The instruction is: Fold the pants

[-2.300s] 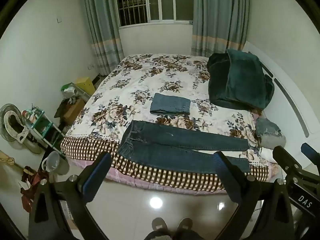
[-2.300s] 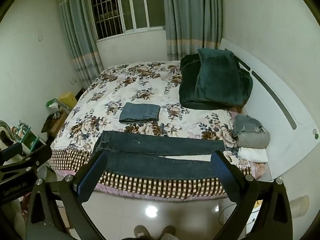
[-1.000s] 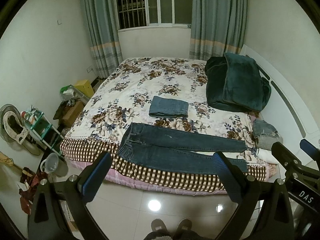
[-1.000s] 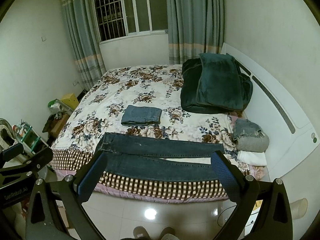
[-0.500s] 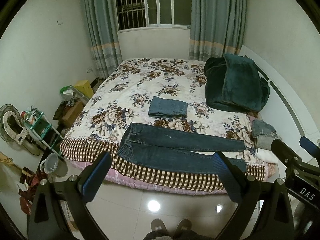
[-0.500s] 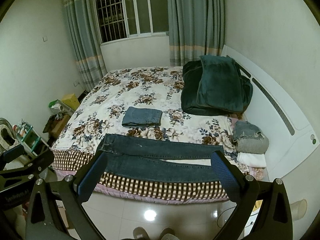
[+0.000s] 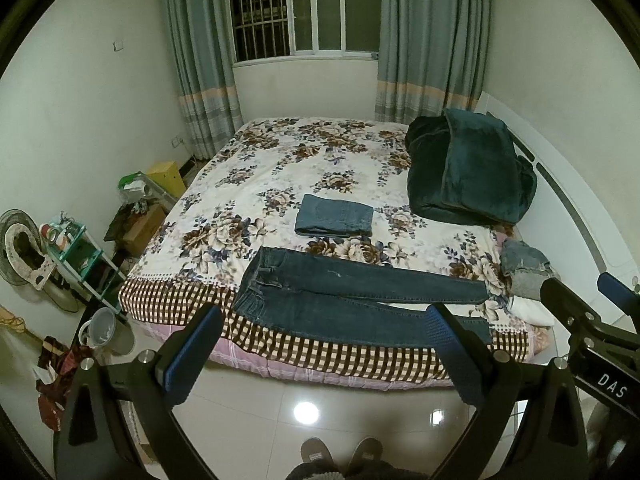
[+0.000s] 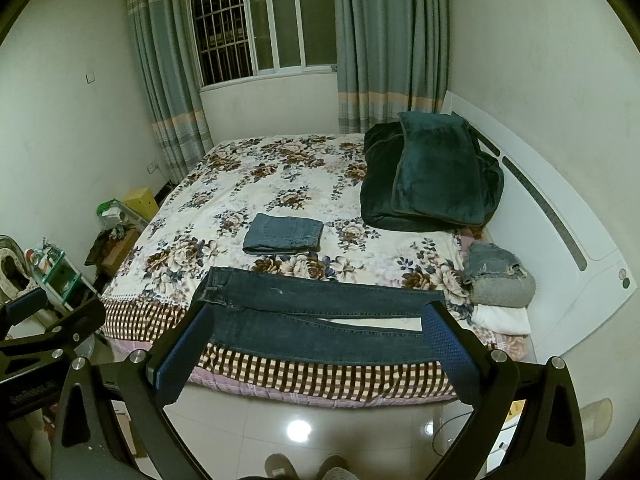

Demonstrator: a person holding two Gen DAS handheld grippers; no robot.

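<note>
A pair of dark blue jeans (image 7: 352,300) lies spread flat across the near edge of the bed (image 7: 280,160), waistband toward the left, its 2 legs running to the right and parting slightly near the hems. The lower leg rests over the brown-checked border of the floral bedspread (image 8: 248,184), close to where it drops toward the tiled floor (image 7: 360,408).

The left gripper (image 7: 324,356) hangs in the air short of the bed, above the floor, its 2 blue-padded fingers (image 7: 192,356) spread wide and grasping nothing. The right gripper (image 8: 312,356) is held beside it at about the same height, jaws likewise released and empty, with the jeans showing in the gap between them. Neither tool touches the fabric. Each one shows at the edge of the other's view.

Further up the bed, just beyond the jeans, sits a smaller folded denim garment (image 7: 334,222) in a neat rectangle. A dark green plush blanket (image 8: 432,176) is heaped at the right side against the white headboard (image 8: 560,240). Near the right end of the jeans is a small stack of folded clothes (image 8: 500,292): denim on top, grey in the middle, white underneath.

A barred window (image 7: 296,8) with grey-green curtains (image 7: 432,40) stands behind the bed. Along the left wall are a teal rack (image 7: 80,256), a yellow box (image 7: 166,176), a bucket (image 7: 102,332) and an electric fan (image 7: 16,244). The tips of 2 shoes (image 7: 340,454) show at the bottom.
</note>
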